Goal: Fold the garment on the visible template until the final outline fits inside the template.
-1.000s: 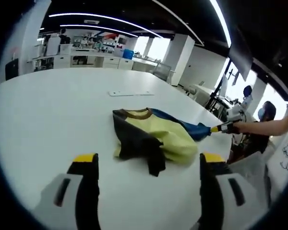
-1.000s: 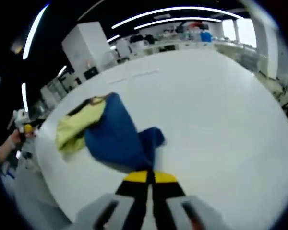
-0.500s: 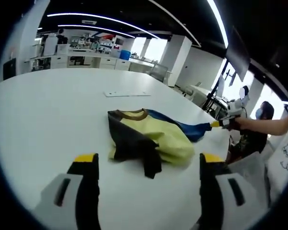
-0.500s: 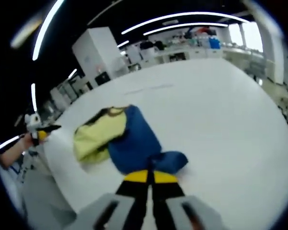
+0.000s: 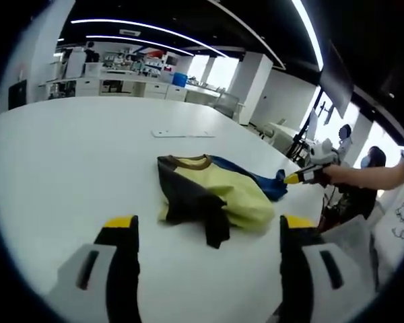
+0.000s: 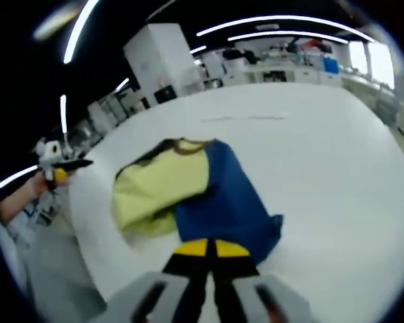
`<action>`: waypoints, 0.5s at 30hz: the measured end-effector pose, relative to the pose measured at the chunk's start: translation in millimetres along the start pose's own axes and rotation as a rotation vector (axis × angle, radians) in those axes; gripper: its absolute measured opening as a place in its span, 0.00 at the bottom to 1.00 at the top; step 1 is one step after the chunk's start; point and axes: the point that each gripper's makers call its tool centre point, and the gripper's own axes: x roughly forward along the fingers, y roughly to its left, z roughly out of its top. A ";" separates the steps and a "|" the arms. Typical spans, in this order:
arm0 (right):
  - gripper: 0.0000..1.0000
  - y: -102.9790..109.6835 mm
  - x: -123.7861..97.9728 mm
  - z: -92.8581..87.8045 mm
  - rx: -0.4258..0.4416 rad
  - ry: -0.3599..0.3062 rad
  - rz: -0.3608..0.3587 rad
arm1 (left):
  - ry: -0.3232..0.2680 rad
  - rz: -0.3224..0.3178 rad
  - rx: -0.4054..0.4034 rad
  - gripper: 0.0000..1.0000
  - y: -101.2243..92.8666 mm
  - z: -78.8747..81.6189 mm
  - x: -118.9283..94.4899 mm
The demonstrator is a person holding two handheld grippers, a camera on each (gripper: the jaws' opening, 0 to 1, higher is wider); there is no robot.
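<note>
A garment with a yellow body (image 5: 232, 195), black sleeve (image 5: 188, 202), brown collar and blue part (image 5: 252, 182) lies crumpled on the white table (image 5: 67, 155). My left gripper (image 5: 209, 223) hovers open in front of it, close to the black sleeve and holding nothing. My right gripper (image 5: 297, 177), held by a hand, comes in from the right, shut on the blue edge. In the right gripper view the blue part (image 6: 225, 202) runs from the shut right gripper (image 6: 205, 247) up to the yellow body (image 6: 158, 192). The left gripper (image 6: 60, 165) shows at the far left.
A flat pale strip (image 5: 184, 134) lies on the table beyond the garment, also seen as the strip (image 6: 242, 118). The table's edge (image 5: 310, 202) runs just right of the garment. Desks and shelves stand far behind, and a person is at the right.
The blue part, bunched up before, now lies flatter and more spread out in front of my right gripper, which has kept its hold. My left gripper has hardly moved.
</note>
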 end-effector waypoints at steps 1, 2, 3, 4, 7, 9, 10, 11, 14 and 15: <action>0.00 0.8 2.7 -0.3 -0.007 0.004 0.002 | -0.001 0.002 -0.002 0.83 0.3 -0.3 -0.9; 0.00 1.5 4.5 -0.9 -0.009 0.008 0.005 | -0.002 0.004 -0.004 0.83 0.7 -0.4 -1.6; 0.00 1.7 5.9 -1.5 -0.009 0.011 0.008 | -0.003 0.007 -0.006 0.83 2.9 -0.2 -2.7; 0.00 2.0 7.0 -2.2 -0.007 0.012 0.009 | -0.003 0.009 -0.007 0.83 3.8 -0.5 -3.1; 0.00 2.3 9.5 -5.6 -0.011 0.020 0.008 | -0.004 0.013 -0.010 0.83 4.1 -0.9 -3.6; 0.00 0.7 9.4 -6.4 -0.032 0.025 0.007 | -0.003 0.015 -0.010 0.83 5.8 -1.1 -4.6; 0.00 1.1 8.2 -6.1 -0.042 0.025 0.008 | -0.002 0.015 -0.010 0.83 6.1 -1.3 -4.7; 0.00 2.6 5.4 -5.8 -0.051 0.019 0.009 | -0.003 0.015 -0.010 0.83 5.4 -1.5 -4.6; 0.05 3.3 -1.8 -6.0 -0.082 0.015 0.003 | -0.006 0.014 -0.015 0.83 4.5 -1.5 -3.9; 0.07 2.8 -3.9 -5.6 -0.086 0.015 0.000 | -0.007 0.014 -0.015 0.83 4.3 -1.5 -3.8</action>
